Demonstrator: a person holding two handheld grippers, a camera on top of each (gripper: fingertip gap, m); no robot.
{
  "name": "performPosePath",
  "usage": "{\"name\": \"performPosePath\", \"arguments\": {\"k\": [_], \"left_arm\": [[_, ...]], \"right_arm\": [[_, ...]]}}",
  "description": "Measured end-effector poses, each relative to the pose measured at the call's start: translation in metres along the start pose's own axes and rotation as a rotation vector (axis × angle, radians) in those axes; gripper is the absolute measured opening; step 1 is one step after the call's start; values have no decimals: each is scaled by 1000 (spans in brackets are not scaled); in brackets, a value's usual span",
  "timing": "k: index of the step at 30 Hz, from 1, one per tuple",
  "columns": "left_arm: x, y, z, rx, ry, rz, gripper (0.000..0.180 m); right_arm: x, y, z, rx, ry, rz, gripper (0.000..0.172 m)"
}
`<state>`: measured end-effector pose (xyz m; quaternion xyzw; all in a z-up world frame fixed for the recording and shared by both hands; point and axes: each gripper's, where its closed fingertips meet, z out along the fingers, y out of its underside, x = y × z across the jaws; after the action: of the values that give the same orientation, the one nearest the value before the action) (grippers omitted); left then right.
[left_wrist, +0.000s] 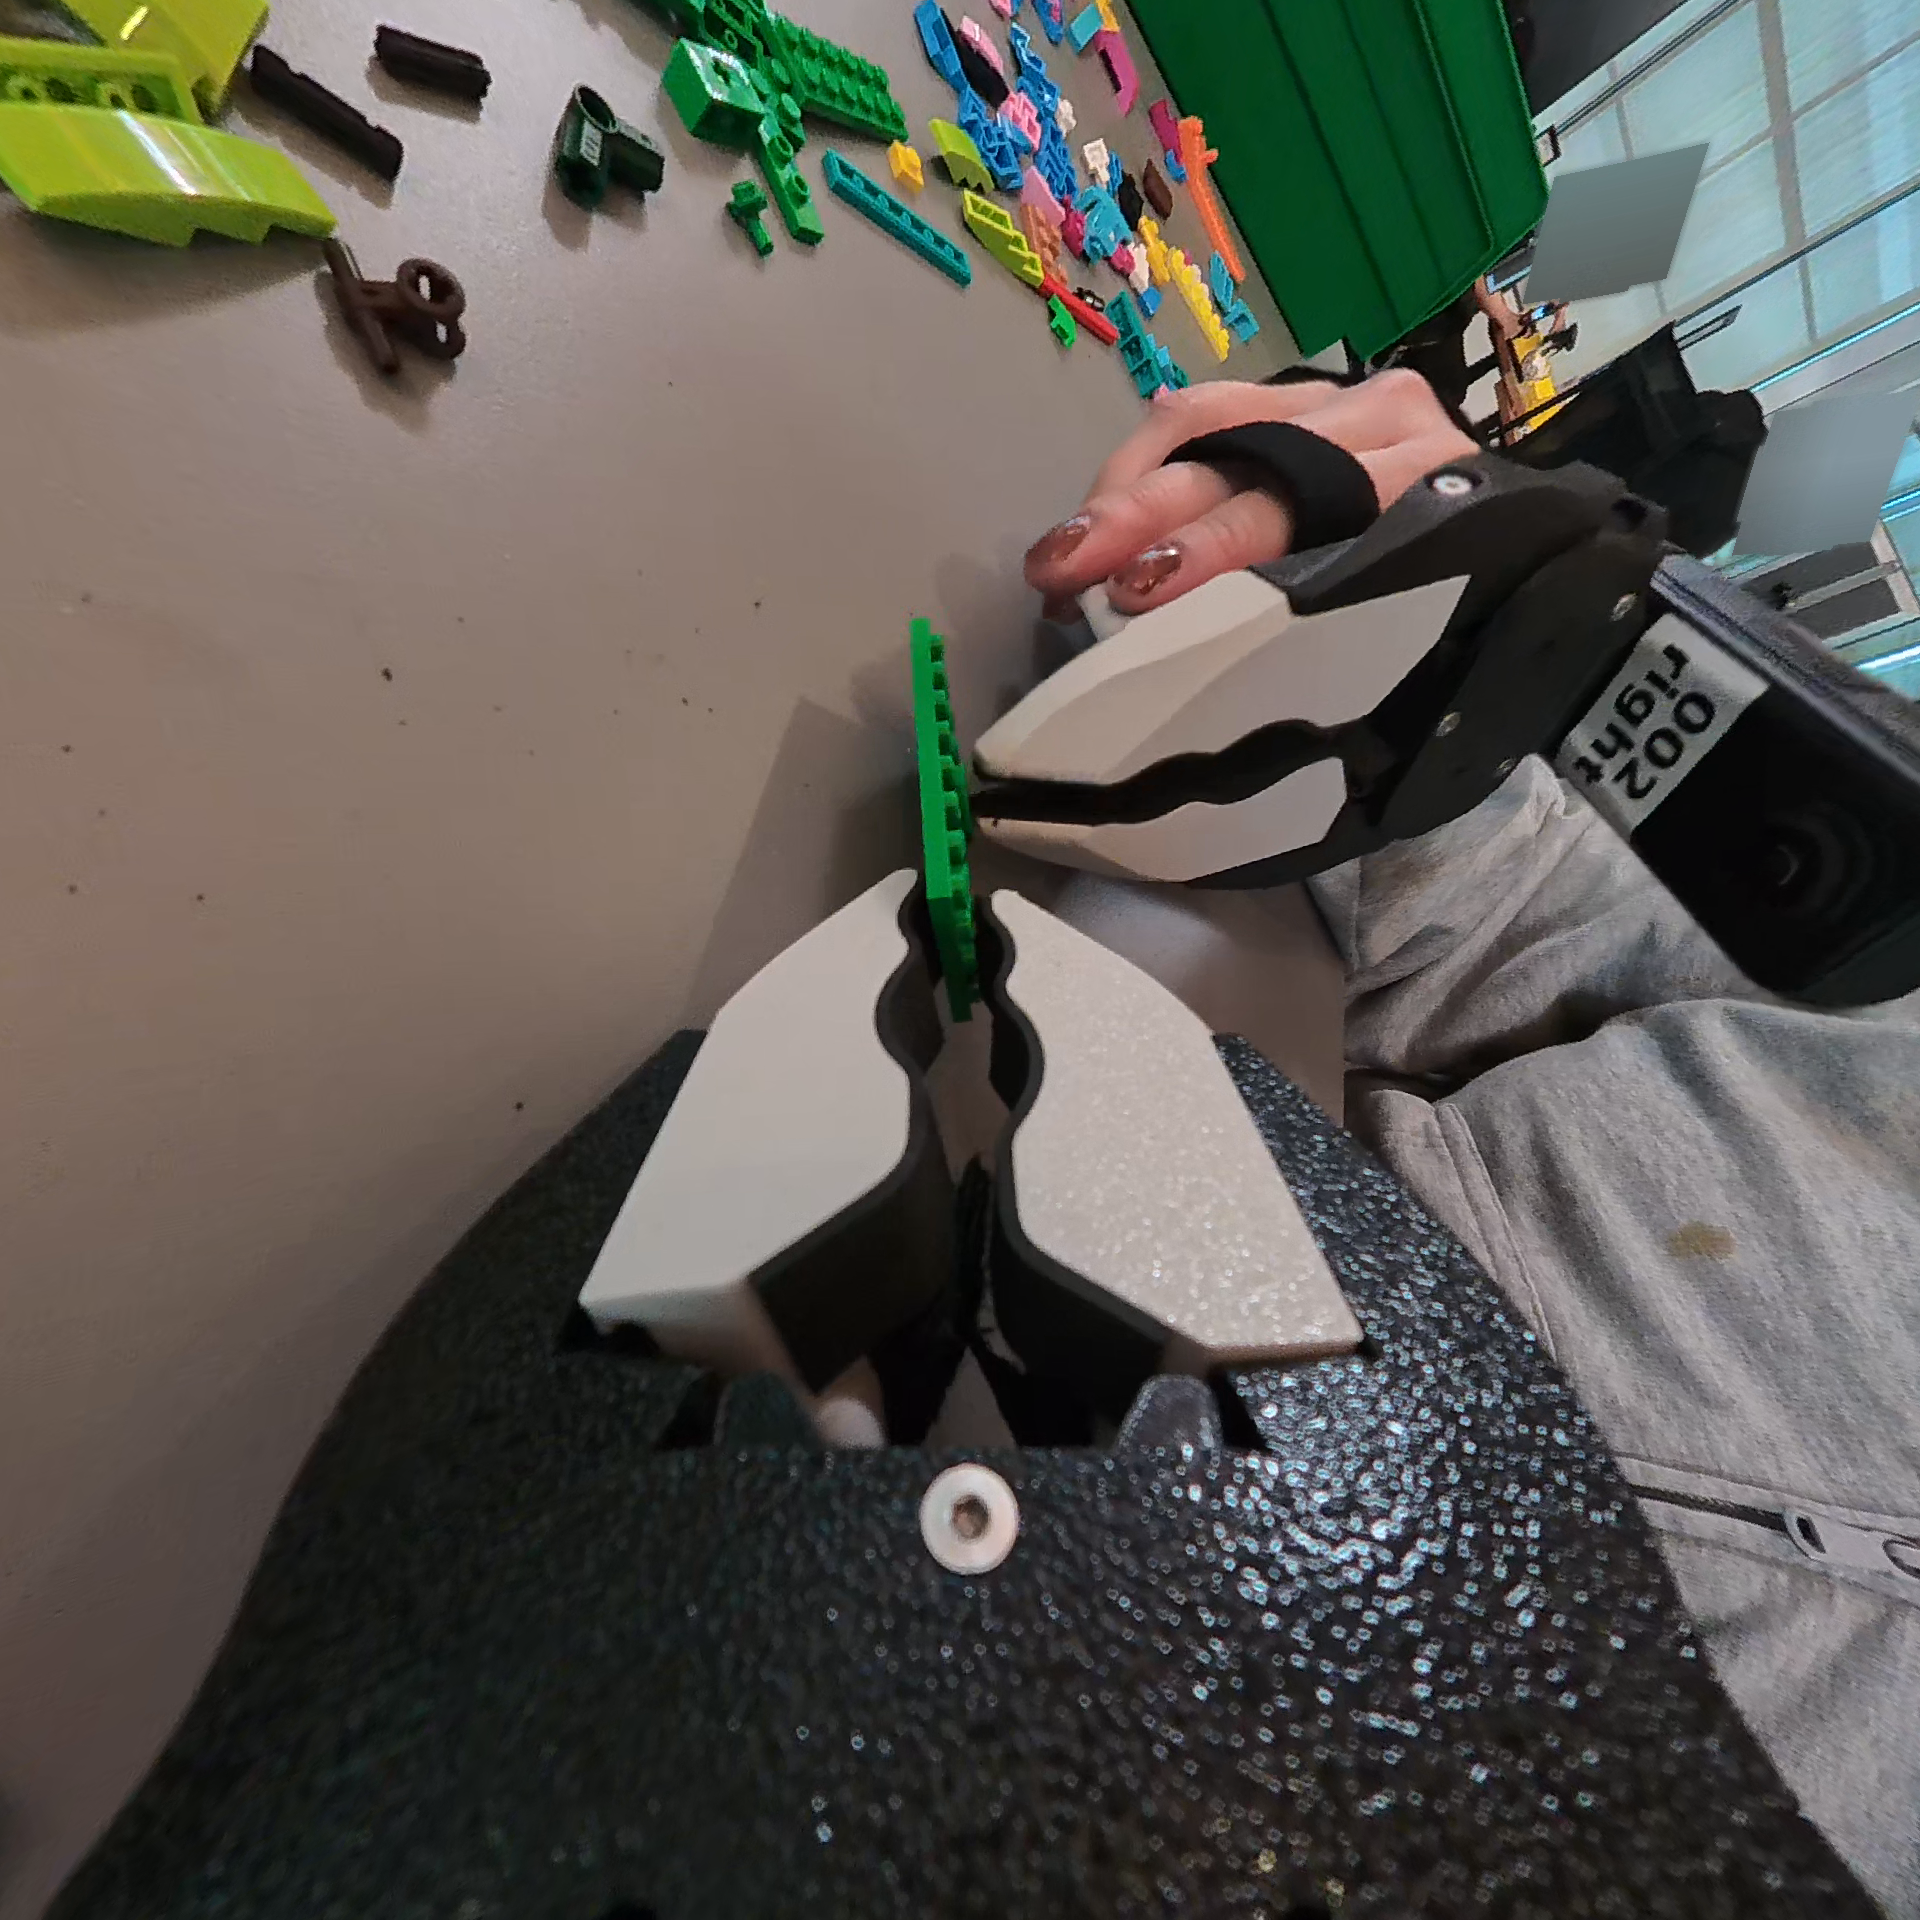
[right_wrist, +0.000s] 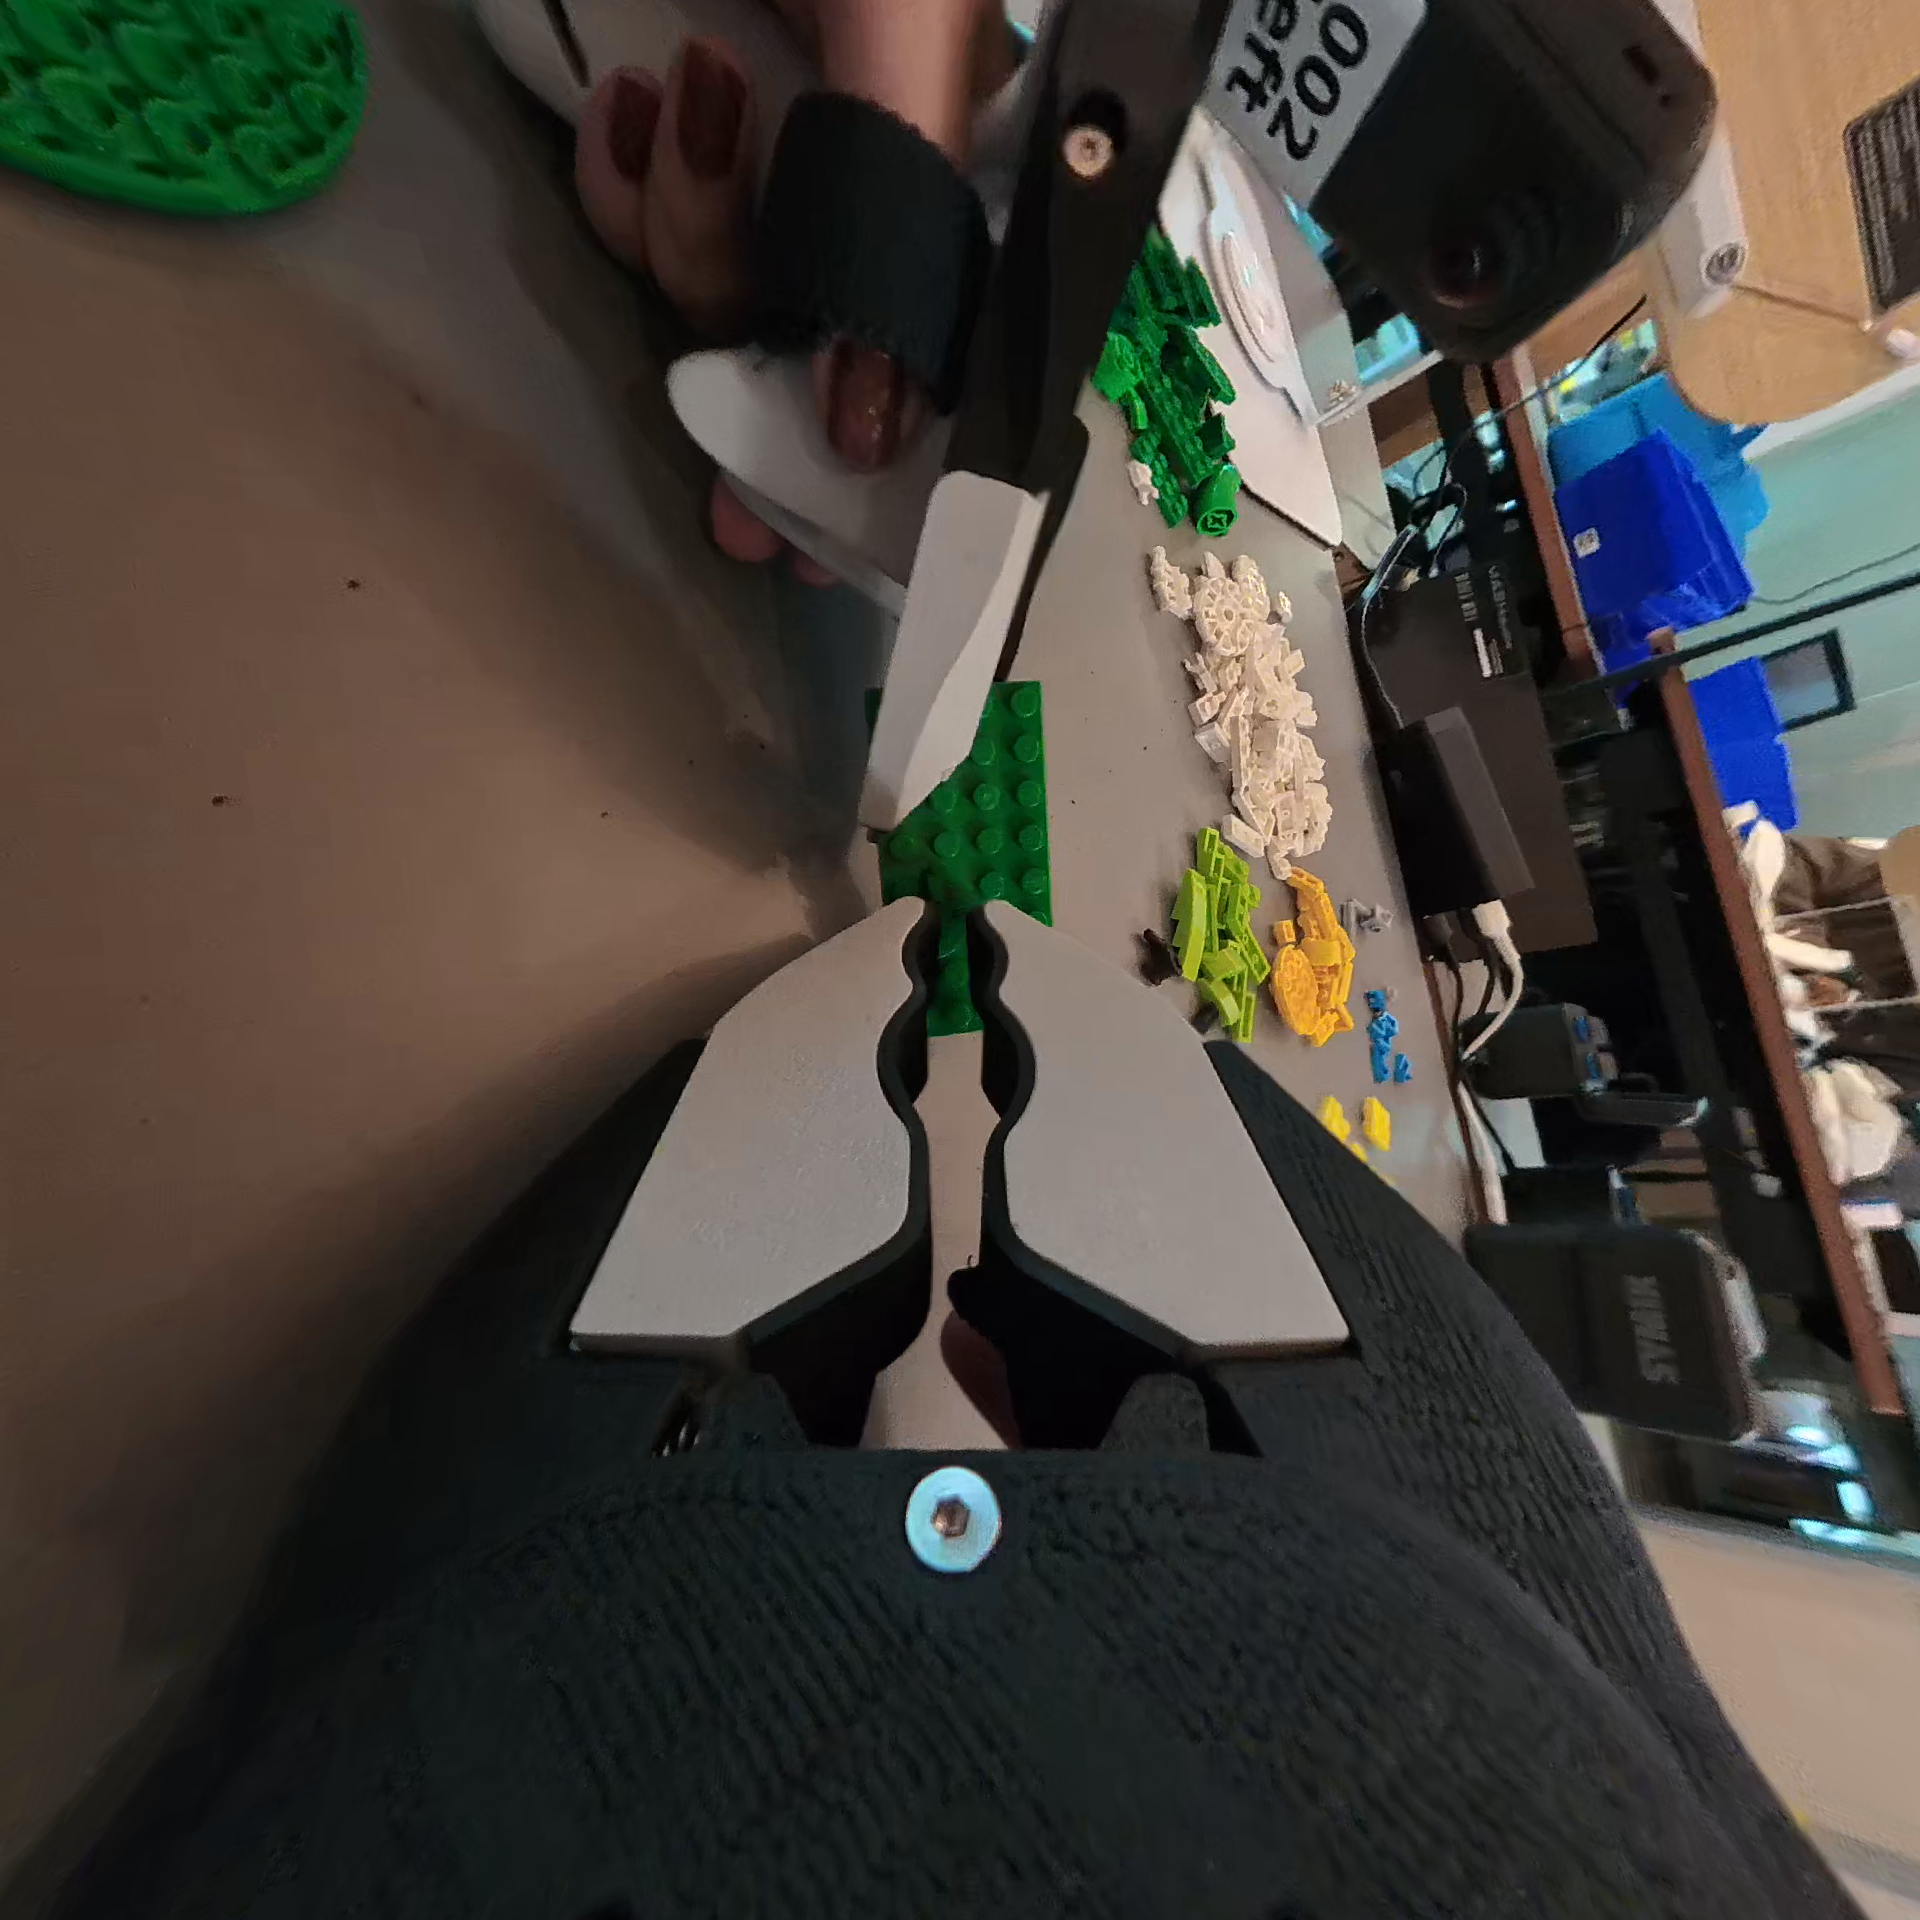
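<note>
My left gripper (left_wrist: 951, 894) is shut on one end of a flat green studded plate (left_wrist: 940, 769), seen edge-on and held upright above the grey table (left_wrist: 416, 727). My right gripper (left_wrist: 982, 800) comes in from the right, and its tips touch the plate's studded face. In the right wrist view the plate (right_wrist: 992, 800) faces me, with the right gripper (right_wrist: 953, 909) just in front of it. Its jaws stand a narrow slit apart, with only the plate showing behind the slit. One left finger (right_wrist: 940, 665) covers the plate's upper corner.
In the left wrist view, lime curved pieces (left_wrist: 156, 177), dark pins (left_wrist: 322, 109), green bricks (left_wrist: 790, 83), a mixed colourful pile (left_wrist: 1060, 177) and a green bin (left_wrist: 1351, 156) lie ahead. The right wrist view shows white (right_wrist: 1257, 717), lime (right_wrist: 1221, 945) and yellow (right_wrist: 1314, 971) piles and a green mat (right_wrist: 177, 94).
</note>
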<state>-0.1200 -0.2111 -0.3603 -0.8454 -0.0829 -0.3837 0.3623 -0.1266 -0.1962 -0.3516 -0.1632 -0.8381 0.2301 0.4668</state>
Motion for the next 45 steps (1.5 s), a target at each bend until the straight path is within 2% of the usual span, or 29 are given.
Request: {"name": "performPosePath", "arguments": {"k": [5,13,18,25,31,33,39,45], "left_arm": [[0,1,0,-3,1,3,5],[6,5,1,-30,11,92,5],[9,10,4,-66,18,130,5],[10,11,4,-72,34,116,5],[11,12,4,-76,42,114,4],[10,11,4,-75,40,113,4],[10,11,4,-70,31,109,5],[10,10,4,-68,34,105,4]], "right_arm": [[11,2,-1,17,24,118,28],[7,-1,-4,63,-45,222,28],[4,-1,-7,75,-113,300,36],[1,-2,-8,88,-130,288,33],[-4,-7,-10,112,-134,224,23],[-3,-6,-10,110,-133,233,25],[11,-1,-8,93,-67,263,49],[14,-1,-10,86,-42,238,52]]}}
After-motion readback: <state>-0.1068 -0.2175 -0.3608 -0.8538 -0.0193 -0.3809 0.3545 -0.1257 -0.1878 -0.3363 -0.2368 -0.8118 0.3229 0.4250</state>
